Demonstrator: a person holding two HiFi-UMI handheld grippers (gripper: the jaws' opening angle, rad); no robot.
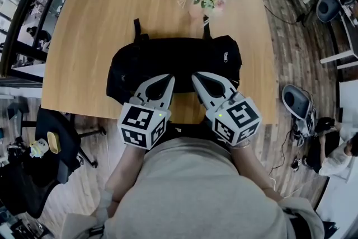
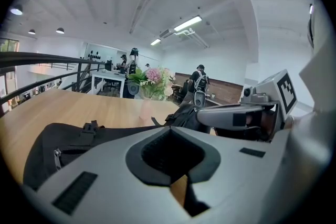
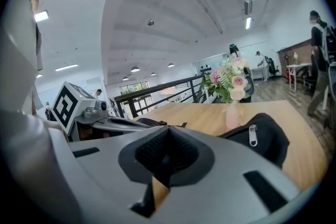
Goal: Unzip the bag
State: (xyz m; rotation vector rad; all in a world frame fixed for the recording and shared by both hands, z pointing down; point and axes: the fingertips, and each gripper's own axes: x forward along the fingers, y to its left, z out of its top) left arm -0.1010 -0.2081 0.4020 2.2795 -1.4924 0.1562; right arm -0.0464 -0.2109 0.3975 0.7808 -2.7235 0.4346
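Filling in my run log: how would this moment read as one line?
bag: black, on table | left gripper: shut, at bag's near edge | right gripper: shut, same edge | zip pull: untouched

Black soft bag (image 1: 179, 56), lying flat, long side along the worktop's (image 1: 100, 25) near edge, about midway. Two straps (image 1: 137, 31) off the far side; silver zip pull (image 1: 225, 56) near the right end.
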